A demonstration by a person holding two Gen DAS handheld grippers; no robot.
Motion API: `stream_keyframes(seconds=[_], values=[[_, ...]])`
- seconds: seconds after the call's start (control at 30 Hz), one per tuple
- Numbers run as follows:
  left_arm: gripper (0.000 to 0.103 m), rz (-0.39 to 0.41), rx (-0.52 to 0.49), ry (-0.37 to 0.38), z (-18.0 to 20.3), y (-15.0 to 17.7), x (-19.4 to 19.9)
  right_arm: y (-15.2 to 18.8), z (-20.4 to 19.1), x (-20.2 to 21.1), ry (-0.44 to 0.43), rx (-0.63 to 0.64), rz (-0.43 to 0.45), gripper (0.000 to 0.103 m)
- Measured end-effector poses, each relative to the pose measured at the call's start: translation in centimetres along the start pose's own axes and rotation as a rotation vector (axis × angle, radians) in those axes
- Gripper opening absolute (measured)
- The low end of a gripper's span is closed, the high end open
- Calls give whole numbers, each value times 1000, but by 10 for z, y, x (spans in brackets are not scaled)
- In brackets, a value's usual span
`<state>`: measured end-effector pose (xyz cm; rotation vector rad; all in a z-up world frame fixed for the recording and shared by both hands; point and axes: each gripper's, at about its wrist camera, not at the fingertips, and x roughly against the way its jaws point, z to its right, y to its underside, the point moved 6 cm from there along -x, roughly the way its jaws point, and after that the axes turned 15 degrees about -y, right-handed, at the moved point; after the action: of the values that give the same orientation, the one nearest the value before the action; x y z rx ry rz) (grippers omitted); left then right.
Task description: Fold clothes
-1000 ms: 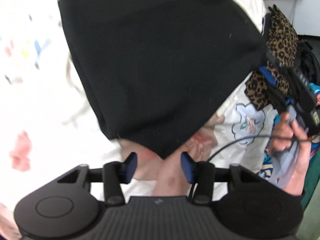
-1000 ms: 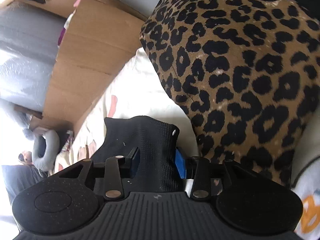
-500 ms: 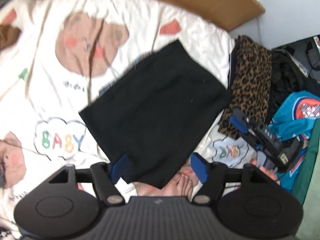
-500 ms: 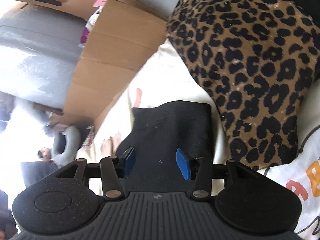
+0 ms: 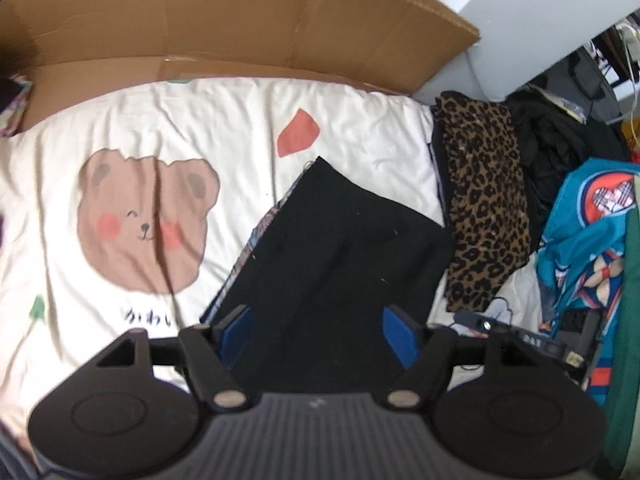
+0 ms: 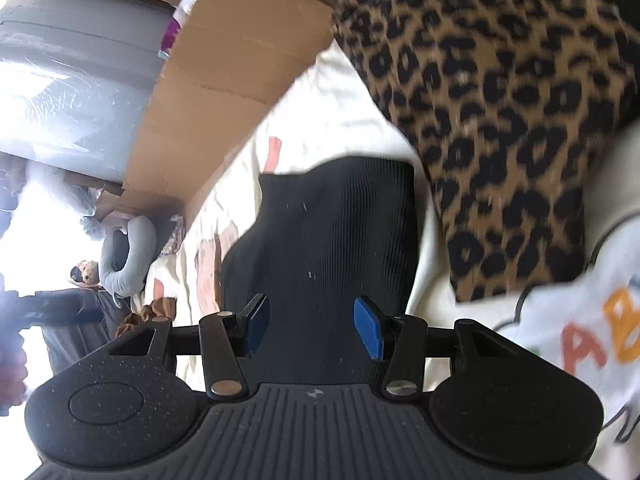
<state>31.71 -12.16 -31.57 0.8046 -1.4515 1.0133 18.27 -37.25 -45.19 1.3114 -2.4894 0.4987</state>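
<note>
A folded black garment [image 5: 336,248] lies flat on a cream bear-print sheet [image 5: 120,168]. My left gripper [image 5: 318,334] hovers well above its near edge, open, with nothing between its blue pads. The right gripper [image 6: 312,332] sits low over the same black garment [image 6: 332,240], also open and empty. A folded leopard-print garment [image 5: 484,200] lies just right of the black one, and fills the upper right of the right wrist view [image 6: 500,100]. The right gripper's body [image 5: 520,340] shows at the left view's lower right.
A flattened cardboard sheet [image 5: 224,20] stands along the bed's far edge. Dark clothes [image 5: 560,140] and a blue patterned cloth [image 5: 588,232] are piled at the right. A grey neck pillow [image 6: 124,256] and a person [image 6: 60,312] are far off at the left.
My left gripper rose and pulled back from the black garment, which settled flat on the sheet. The right gripper let go of the garment's corner and opened wider.
</note>
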Motion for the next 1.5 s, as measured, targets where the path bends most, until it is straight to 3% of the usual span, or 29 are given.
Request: stream_keyframes(seconds=[0.57, 0.77, 0.93, 1.03, 1.1, 1.2, 1.5], values=[[78, 66, -128, 112, -8, -17, -115, 53, 31, -30, 121, -8, -54, 54], [78, 120, -171, 144, -8, -21, -137, 56, 41, -43, 109, -3, -61, 54], [72, 162, -205, 173, -8, -24, -156, 50, 45, -50, 93, -4, -2, 53], [64, 143, -194, 220, -9, -22, -168, 46, 46, -52, 85, -5, 28, 51], [63, 145, -204, 221, -9, -19, -173, 42, 43, -53, 81, 1, 37, 39], [63, 143, -202, 234, -10, -17, -178, 36, 35, -49, 64, 23, 54, 30], [57, 86, -206, 315, -21, -23, -182, 26, 35, -47, 27, 12, 91, 32]])
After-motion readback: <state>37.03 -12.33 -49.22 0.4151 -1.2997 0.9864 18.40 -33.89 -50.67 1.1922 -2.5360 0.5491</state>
